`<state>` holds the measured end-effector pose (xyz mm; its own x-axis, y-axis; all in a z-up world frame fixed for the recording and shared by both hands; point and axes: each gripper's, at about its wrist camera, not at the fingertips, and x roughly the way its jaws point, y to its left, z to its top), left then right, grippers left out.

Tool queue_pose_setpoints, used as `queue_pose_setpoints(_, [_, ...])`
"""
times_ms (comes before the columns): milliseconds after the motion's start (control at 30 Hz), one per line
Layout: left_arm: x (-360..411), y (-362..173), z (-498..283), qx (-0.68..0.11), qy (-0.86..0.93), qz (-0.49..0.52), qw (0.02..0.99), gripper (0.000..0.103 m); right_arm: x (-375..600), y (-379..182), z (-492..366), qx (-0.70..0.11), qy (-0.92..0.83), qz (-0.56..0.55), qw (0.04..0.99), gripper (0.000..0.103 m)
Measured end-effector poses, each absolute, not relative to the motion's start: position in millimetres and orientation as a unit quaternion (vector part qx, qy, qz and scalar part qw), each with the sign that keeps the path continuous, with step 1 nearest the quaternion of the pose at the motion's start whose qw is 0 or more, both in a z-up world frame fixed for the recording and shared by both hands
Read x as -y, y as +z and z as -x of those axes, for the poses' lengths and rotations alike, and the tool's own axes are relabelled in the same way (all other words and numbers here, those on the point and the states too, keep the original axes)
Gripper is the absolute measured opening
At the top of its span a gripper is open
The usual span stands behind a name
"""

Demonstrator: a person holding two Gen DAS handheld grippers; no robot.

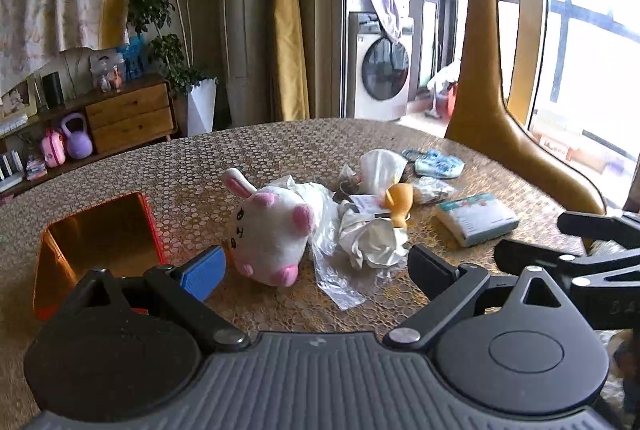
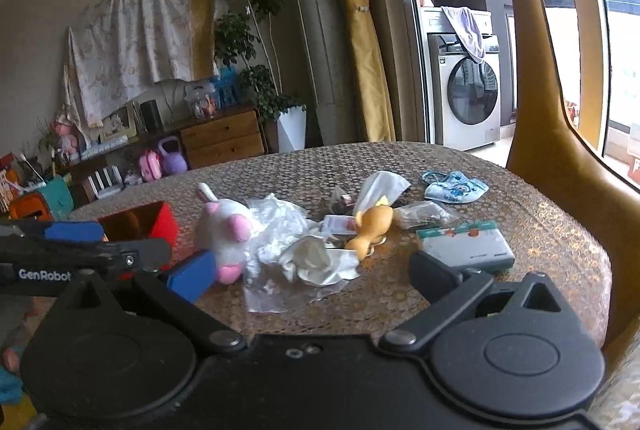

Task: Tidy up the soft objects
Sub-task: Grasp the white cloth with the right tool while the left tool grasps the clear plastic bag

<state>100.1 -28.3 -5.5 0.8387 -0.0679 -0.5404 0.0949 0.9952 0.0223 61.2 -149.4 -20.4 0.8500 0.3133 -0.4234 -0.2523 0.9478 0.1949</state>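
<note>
Left gripper (image 1: 316, 262) is spread wide and empty, hovering low over the near side of the counter (image 1: 192, 166), fingers framing the plush bunny (image 1: 272, 230) and the crumpled white cloth (image 1: 374, 242). Right gripper (image 2: 310, 276) is also wide apart and empty, alongside, aimed at the same pile.

Progress, as a judgement: basically nothing sorted yet. The orange-red bin (image 1: 98, 230) at the counter's left looks empty inside, and every soft item lies loose on the counter. The bunny lies on its side just right of the bin, touching clear plastic wrap (image 1: 326, 226). The white cloth sits on a flat plastic bag (image 1: 340, 288). Behind those: yellow duck-like toy (image 1: 398, 204), a white pouch (image 1: 380, 166), a small blue printed cloth (image 1: 438, 162) and a tissue pack (image 1: 476, 216). A few small dark bits sit in the middle of the pile; can't tell what they are.

Room to move: near strip of counter between grippers and pile is bare, so a straight-in approach looks fine. Bin is near the left edge of the counter, next to the left gripper's blue finger pad (image 1: 204, 270). The grippers are near each other, so the arms could bump. Tall giraffe figure (image 1: 480, 50) stands past the far right edge, well apart from the pile. Far half of the counter is open.
</note>
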Motion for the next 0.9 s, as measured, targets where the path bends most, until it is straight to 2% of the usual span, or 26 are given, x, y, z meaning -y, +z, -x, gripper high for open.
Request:
queue_pose_setpoints(167, [37,-10,-121,-0.281,-0.05,-0.045,0.957,0.098,168,-21,-93,-0.25,0.147,-0.067,0.955,0.101])
queue_pose_setpoints(433, [59,-51,-140,-0.32,-0.05,-0.042,0.945,0.098,180,-27,-141,-0.278,0.154,-0.05,0.947,0.099])
queue_pose_setpoints(633, [67,-83,-165,-0.349,-0.03,-0.032,0.936,0.098,152,-41,-179,-0.325,0.248,-0.02,0.912,0.093])
queue_pose_setpoints(800, [68,-104,-180,-0.361,-0.019,-0.034,0.932,0.098,130,-57,-209,-0.361,0.284,0.002,0.888,0.084])
queue_pose_setpoints(900, [67,-111,-189,-0.363,-0.015,-0.031,0.931,0.097,116,-67,-223,-0.375,0.295,0.022,0.879,0.083])
